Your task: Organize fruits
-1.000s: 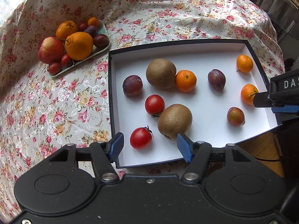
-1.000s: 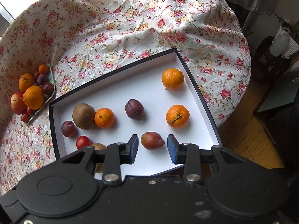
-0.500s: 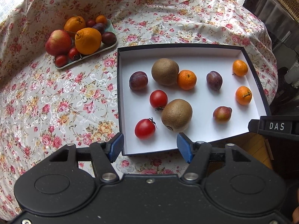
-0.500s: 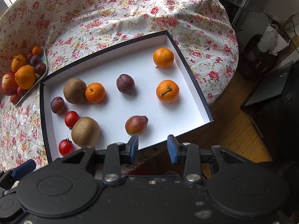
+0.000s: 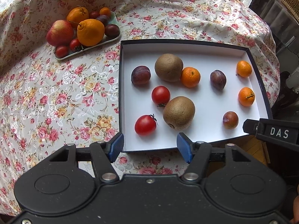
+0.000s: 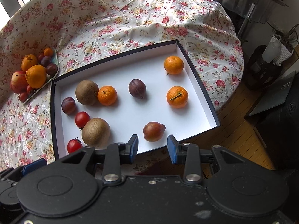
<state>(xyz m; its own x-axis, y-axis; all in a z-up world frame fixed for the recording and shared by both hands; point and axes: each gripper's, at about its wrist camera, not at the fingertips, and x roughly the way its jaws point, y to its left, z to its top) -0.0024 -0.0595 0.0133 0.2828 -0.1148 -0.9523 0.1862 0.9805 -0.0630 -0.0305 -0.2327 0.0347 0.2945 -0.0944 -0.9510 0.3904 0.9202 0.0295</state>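
I hold one tool in each hand, and both hang over the near edge of the white box (image 5: 186, 143) on the bench (image 5: 61, 97) with the flowery cloth. To do this step well I should pick one fruit, drop straight down so it sits right between my blue pads, and squeeze softly, because plums and tomatoes squash and round fruit rolls away. My left tool (image 5: 150, 146) is spread wide and holds nothing; it touches nothing. Just past it, at about 11 o'clock in its view, lies a red tomato (image 5: 145, 125), and at 1 o'clock a big brown kiwi (image 5: 179, 113) that touches a second tomato (image 5: 160, 95). That kiwi is wide, so I think I would need all my spread for it. My right tool (image 6: 152, 149) is also spread, not as wide, and it is empty too. Right ahead of it, at 12 o'clock, sits a reddish plum (image 6: 154, 131) with free space all around, so that looks like the easy one to take. Far off at 10 o'clock is the green tray (image 5: 104, 41) piled with an apple, oranges and more small fruit. I think like should go with like, and the sorting is not finished.
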